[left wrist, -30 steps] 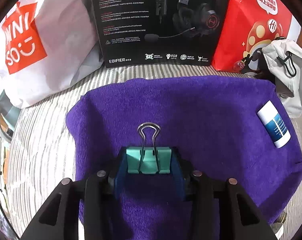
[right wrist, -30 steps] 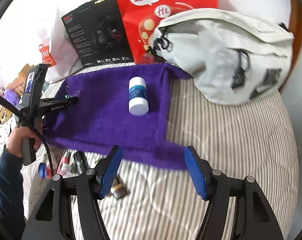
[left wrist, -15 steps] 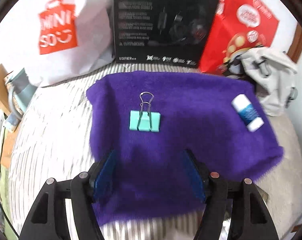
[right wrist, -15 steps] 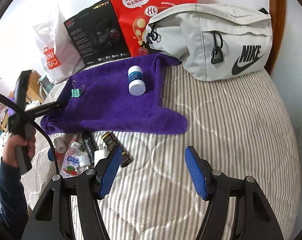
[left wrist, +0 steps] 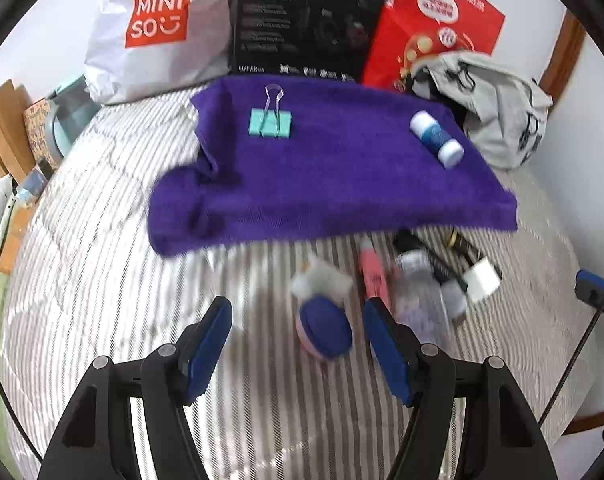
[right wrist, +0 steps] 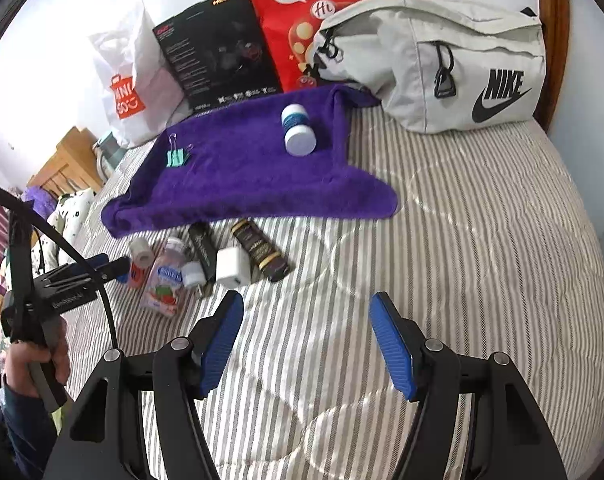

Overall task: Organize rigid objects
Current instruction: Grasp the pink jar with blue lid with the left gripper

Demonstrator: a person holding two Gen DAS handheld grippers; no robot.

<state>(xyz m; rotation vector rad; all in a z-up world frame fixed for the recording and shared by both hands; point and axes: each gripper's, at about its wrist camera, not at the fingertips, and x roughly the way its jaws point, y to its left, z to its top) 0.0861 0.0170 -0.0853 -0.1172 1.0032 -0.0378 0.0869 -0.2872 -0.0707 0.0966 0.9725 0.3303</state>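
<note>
1. Hovering with fingers apart and empty, the left gripper brackets a blue-capped item on the bed; its round body could roll off the pads.
2. Crowding at its 2 o'clock, the bottle and charger could get bumped.
3. The right gripper, also apart and empty, sits clear at 6 o'clock.
4. On the towel, the clip lies at 11 o'clock and the jar at 2; soft folds may shift them.

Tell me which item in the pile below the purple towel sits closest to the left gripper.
The round pink compact with the dark blue lid, lying between the open fingers of the left gripper. The bottles, tubes and white charger lie farther right.
</note>
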